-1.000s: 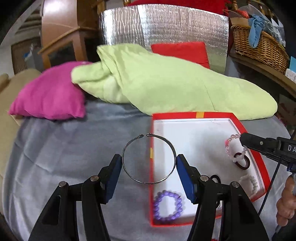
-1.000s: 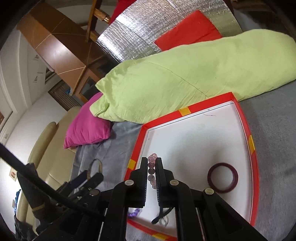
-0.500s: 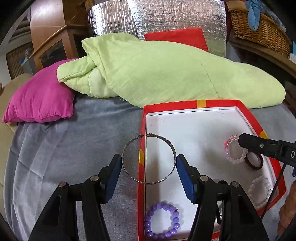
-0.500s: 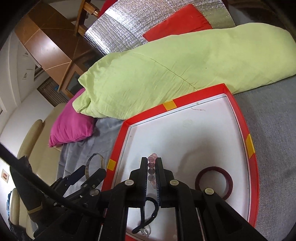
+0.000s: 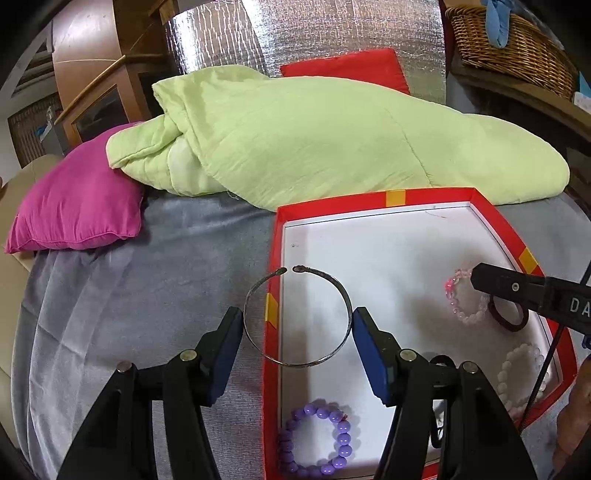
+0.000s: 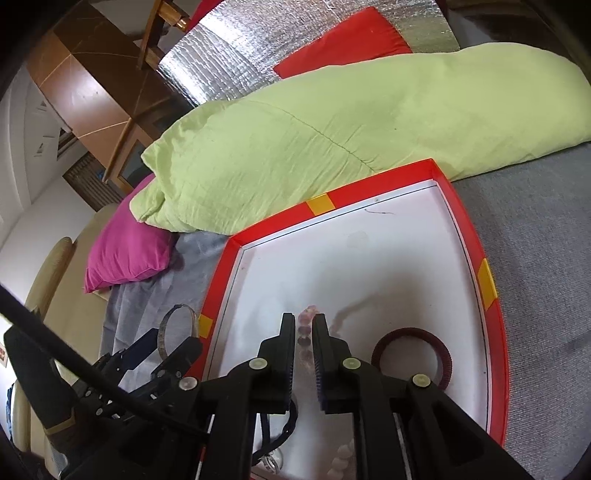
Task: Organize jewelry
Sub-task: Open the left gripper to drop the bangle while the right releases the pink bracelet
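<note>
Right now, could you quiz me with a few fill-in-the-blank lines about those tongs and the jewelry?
1. The left tongs hold a thin ____ bangle between their blue pads.
2. The right tongs are shut on a ____ bead bracelet.
3. The purple bead bracelet lies inside the red-rimmed ____.
4. Behind the tray lies a light ____ quilt.

Missing words: metal; pink; tray; green

Soft, even light fills both views, brightest on the white floor of the red tray [image 5: 274, 258], where the raised tools cast only faint grey shadows. The silver foil panel [image 5: 332, 33] beyond the tray throws back speckled glare. Strong fisheye bending curves the tray's rims, black vignette fills the corners, and focus stays sharp at the tray.
</note>
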The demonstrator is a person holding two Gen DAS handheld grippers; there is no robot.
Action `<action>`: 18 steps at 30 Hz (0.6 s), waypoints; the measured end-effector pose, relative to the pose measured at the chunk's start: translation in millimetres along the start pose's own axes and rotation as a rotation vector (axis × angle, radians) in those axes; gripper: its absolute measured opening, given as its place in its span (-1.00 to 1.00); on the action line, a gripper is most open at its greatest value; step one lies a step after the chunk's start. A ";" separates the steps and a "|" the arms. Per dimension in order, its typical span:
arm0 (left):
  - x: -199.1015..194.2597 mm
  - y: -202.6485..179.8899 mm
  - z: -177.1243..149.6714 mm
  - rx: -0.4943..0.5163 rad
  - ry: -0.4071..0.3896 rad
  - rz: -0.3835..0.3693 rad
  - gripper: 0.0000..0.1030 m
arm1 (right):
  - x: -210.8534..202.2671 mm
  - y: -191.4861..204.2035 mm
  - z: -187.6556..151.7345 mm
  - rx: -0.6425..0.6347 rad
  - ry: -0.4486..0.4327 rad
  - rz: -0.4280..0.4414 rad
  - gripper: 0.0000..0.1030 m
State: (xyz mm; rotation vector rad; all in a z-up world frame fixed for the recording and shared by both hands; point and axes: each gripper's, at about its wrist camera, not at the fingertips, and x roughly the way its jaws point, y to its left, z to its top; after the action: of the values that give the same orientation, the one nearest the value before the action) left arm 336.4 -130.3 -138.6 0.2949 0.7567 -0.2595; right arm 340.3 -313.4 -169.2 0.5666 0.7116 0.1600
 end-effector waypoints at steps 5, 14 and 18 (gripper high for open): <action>-3.4 -8.6 -1.2 0.037 -0.010 -0.008 0.23 | -0.4 -4.9 1.2 0.018 0.010 -0.024 -0.74; -36.7 -13.1 1.8 0.031 -0.084 -0.056 0.25 | -22.8 -3.6 5.9 0.012 -0.043 -0.035 -0.49; -55.9 -20.3 2.1 0.035 -0.125 -0.078 0.29 | -36.2 -0.5 7.2 0.005 -0.071 -0.037 -0.49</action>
State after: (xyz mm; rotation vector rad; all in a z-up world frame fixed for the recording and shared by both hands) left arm 291.8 -143.0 -101.2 0.2795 0.6412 -0.3616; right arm 317.8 -328.7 -144.3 0.5611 0.6530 0.1032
